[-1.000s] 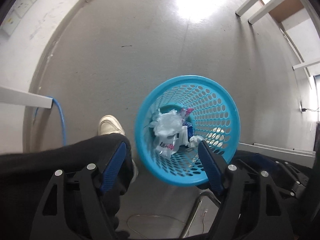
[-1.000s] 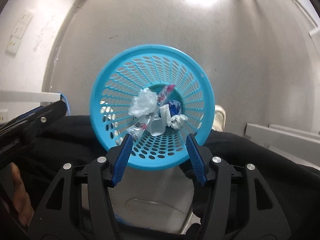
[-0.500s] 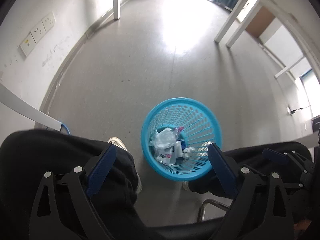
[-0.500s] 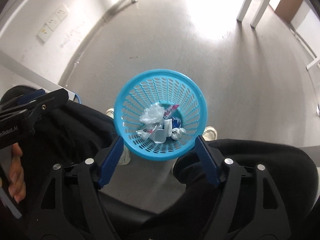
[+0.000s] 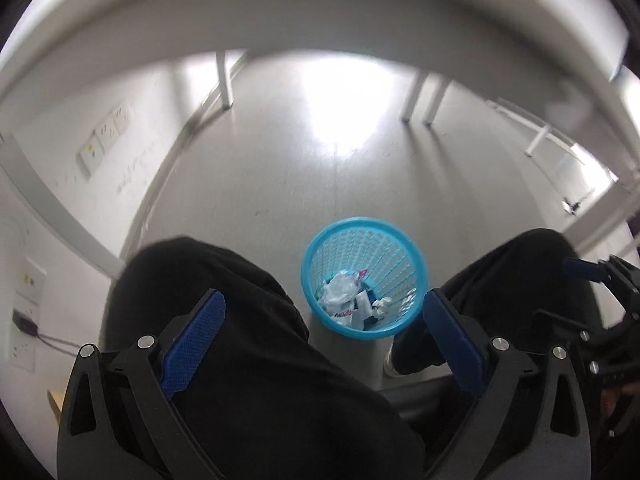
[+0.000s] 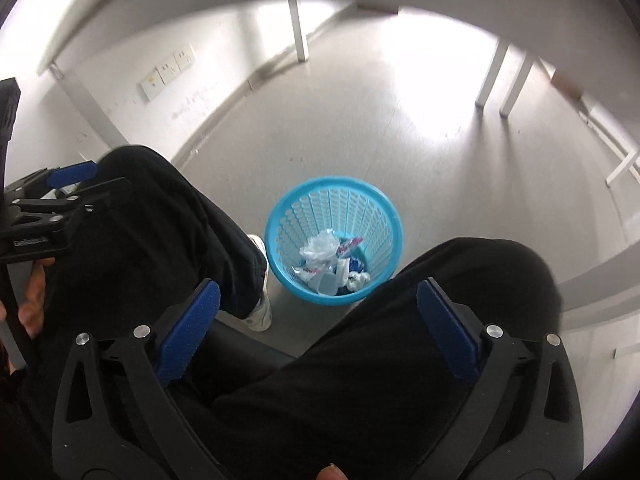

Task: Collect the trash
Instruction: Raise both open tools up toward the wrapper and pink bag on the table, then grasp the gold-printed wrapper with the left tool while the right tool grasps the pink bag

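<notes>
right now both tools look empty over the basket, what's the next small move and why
Probably lift both tools toward the table top and look for more trash. The left tool and right tool are open and hold nothing, the blue basket on the floor already holds wrappers, and no loose trash shows on the floor around it.

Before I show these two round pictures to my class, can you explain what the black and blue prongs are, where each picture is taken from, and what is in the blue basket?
No robot here: a seated person holds a two-finger gripper in each hand, with a fisheye camera on each. One picture looks along the left gripper, the other along the right gripper. Both are open and hold nothing. Between the person's knees a blue basket stands on the floor, with crumpled wrappers inside. A white table arches overhead.
</notes>
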The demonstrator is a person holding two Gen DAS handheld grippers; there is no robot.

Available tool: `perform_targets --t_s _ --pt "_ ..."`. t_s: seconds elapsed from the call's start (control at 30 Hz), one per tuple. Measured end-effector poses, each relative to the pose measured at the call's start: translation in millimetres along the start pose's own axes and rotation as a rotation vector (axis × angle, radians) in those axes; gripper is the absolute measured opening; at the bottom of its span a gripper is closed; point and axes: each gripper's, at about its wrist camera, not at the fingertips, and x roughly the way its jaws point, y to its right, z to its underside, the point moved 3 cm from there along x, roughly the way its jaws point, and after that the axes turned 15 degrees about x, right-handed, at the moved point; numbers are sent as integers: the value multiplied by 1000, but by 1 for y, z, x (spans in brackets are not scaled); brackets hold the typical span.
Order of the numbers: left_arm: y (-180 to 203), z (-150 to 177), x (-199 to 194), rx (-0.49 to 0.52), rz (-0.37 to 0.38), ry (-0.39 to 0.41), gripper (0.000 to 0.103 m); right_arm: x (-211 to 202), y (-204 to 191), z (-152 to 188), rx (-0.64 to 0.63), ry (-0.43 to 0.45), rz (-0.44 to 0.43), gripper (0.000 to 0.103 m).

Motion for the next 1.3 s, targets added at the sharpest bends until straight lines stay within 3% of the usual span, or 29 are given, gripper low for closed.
perform_targets --t_s 0.2,0.4,0.57,0.93,1.17,1.3 --pt "-5 -11 -66 65 45 151 97 -61 -7 5 -36 117 -16 95" --pt "-21 -40 -116 53 57 304 97 -118 -16 -5 -65 241 -36 95" --pt "-17 -69 -140 124 -17 401 97 -157 -14 -28 -32 364 -92 95" --pt "-9 -167 -121 223 9 421 97 -177 2 -128 48 468 -120 95" --pt "-24 -223 -78 157 51 323 97 -155 22 -194 111 450 -96 94" --pt "-22 -254 -67 189 60 330 97 -138 30 -227 113 432 -92 94"
